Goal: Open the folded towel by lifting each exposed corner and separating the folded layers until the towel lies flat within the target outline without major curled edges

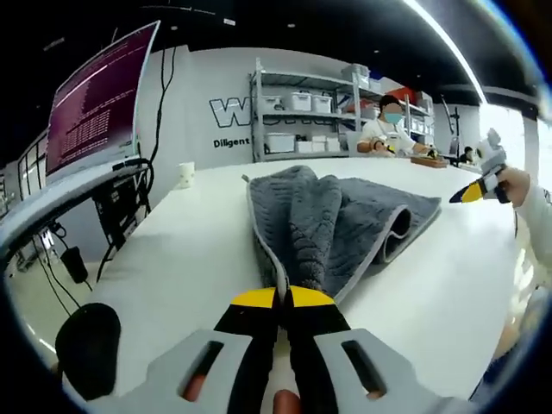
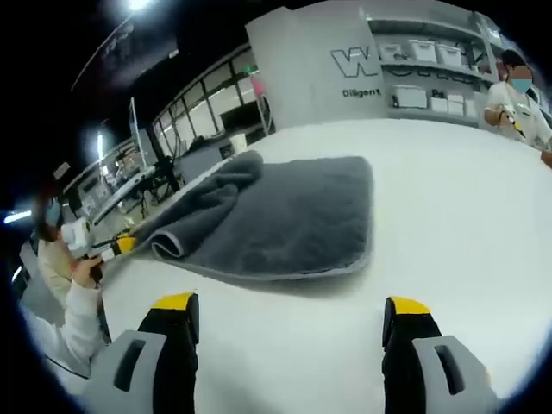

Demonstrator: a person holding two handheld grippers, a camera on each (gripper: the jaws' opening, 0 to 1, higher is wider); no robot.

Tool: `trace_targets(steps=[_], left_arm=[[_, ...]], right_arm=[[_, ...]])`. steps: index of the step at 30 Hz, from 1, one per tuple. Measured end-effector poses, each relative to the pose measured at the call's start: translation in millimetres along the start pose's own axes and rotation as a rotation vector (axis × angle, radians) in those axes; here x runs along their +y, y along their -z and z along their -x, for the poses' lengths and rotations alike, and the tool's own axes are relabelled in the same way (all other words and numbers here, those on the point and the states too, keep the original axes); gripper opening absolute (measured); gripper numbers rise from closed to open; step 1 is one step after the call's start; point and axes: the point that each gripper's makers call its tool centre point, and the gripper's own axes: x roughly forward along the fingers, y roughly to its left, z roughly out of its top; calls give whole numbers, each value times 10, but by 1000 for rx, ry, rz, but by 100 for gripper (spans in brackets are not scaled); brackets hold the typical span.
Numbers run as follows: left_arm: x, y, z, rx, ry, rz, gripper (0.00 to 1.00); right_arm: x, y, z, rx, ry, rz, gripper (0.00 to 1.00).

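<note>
left claw [image 1: 283,297]: clenched on the near corner of the grey towel [image 1: 332,228], which lies rumpled and partly folded on the white surface [image 1: 181,259] | right claw [image 2: 289,315]: released, jaws wide apart, towel [image 2: 276,216] lying just ahead, apart from it

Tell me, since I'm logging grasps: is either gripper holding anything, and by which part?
The left gripper is shut on the grey towel, pinching a bunched fold at its near edge. The right gripper is open above the white table, holding nothing.
</note>
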Motion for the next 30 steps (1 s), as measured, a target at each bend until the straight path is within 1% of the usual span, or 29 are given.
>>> trace_targets(steps=[4, 5, 8, 13, 15, 17, 19, 20, 21, 22, 24, 26, 30], left_arm=[[1, 19, -26, 3, 17, 12, 3], [-4, 22, -33, 7, 28, 16, 3], [4, 23, -34, 3, 32, 27, 3], [0, 42, -12, 2, 41, 40, 3], [-4, 45, -4, 3, 42, 41, 3], [-3, 43, 8, 1, 40, 39, 3], [-5, 45, 17, 2, 40, 36, 3], [-6, 45, 20, 2, 39, 35, 3], [-6, 47, 21, 3, 37, 32, 3], [-7, 56, 22, 7, 34, 27, 3], [-9, 70, 19, 12, 32, 23, 3], [-2, 84, 17, 19, 28, 18, 3], [34, 103, 15, 26, 18, 18, 3]], right_arm=[[-32, -42, -87, -17, 5, -29, 84], [-45, -57, -124, -25, 7, -36, 81], [-94, -86, -170, -35, 19, -55, 73], [-215, -135, -230, -75, 69, -64, 57], [-274, -145, -244, -89, 91, -58, 44], [-307, -161, -254, -106, 96, -45, 24], [-367, -153, -252, -121, 117, -43, 4], [-384, -156, -245, -130, 116, -34, 1], [-403, -161, -243, -135, 111, -37, 0], [-418, -158, -238, -138, 104, -60, 0], [-448, -145, -219, -137, 101, -63, 0], [-523, -123, -184, -129, 123, -45, 0], [-675, -125, -67, -138, 149, -56, 0]])
